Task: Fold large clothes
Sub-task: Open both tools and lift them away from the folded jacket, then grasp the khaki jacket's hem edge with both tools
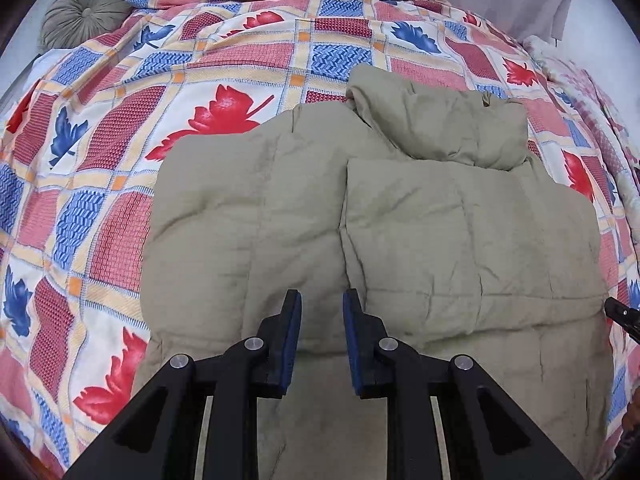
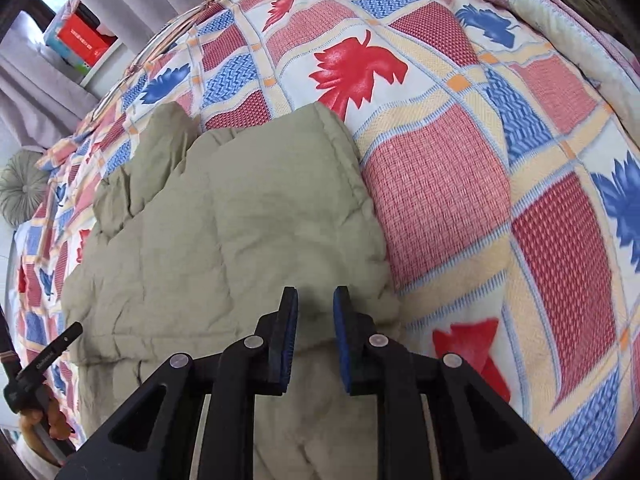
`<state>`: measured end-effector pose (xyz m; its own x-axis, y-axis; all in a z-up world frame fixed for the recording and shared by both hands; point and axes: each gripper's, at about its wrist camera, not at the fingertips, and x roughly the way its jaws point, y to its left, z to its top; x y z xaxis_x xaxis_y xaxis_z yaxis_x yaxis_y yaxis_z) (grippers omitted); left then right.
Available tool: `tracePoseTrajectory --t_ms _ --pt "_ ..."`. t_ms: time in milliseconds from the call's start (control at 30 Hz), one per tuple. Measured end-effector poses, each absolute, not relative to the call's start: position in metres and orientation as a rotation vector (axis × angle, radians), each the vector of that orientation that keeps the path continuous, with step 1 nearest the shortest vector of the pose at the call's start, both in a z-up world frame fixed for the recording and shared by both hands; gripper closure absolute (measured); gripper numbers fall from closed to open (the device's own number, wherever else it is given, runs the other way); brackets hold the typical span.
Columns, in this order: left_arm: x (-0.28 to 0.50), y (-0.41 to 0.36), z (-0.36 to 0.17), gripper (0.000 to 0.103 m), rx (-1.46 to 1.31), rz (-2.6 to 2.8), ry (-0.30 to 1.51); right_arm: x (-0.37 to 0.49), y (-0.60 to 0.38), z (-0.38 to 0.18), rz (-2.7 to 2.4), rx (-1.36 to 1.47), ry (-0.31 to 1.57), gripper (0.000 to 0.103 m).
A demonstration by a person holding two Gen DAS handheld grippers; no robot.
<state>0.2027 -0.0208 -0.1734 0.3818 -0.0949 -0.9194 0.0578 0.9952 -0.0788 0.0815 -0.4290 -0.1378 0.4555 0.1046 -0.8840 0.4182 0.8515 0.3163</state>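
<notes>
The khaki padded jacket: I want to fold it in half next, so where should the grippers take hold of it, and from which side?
Judging by how it lies, grip the jacket at its near hem, one corner per gripper, coming from the near edge. Both sleeves are already folded inward, making a compact rectangle, and the left gripper and right gripper hover open there.

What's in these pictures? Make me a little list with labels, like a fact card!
Garment: a puffy beige jacket, partly folded, its sides turned in over the middle
Hood: lying at the far end of the jacket
Lying on: a bed with a quilt of red and blue leaves
Left gripper: fingers apart, above the near part of the jacket, holding nothing
Right gripper: fingers apart, above the jacket's right edge, holding nothing
Also there: a round grey-green cushion at the far left corner
</notes>
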Motion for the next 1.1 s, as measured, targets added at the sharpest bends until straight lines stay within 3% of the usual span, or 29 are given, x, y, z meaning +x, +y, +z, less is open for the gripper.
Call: tracePoseTrajectory --t_ms 167,233,267,533,800,1100 --pt "0.179 -0.009 -0.170 0.079 -0.059 -0.111 1.192 0.057 -0.411 -0.136 -0.195 0.565 1.120 0.073" --pt "0.171 -0.003 -0.168 0.021 -0.075 -0.100 1.199 0.049 -0.405 -0.137 -0.188 0.572 1.132 0.072" --pt "0.165 0.002 -0.166 0.002 -0.086 -0.072 1.184 0.046 -0.403 -0.138 -0.187 0.572 1.138 0.072" --pt "0.138 0.007 -0.152 0.001 -0.051 -0.078 1.178 0.021 -0.386 -0.138 -0.178 0.596 1.176 0.069" --pt "0.102 0.033 -0.151 0.001 -0.072 -0.060 1.259 -0.013 -0.364 -0.121 -0.114 0.624 1.167 0.035" --pt "0.056 0.044 -0.132 0.001 -0.072 -0.064 1.324 -0.054 -0.344 -0.104 -0.126 0.666 1.216 0.034"
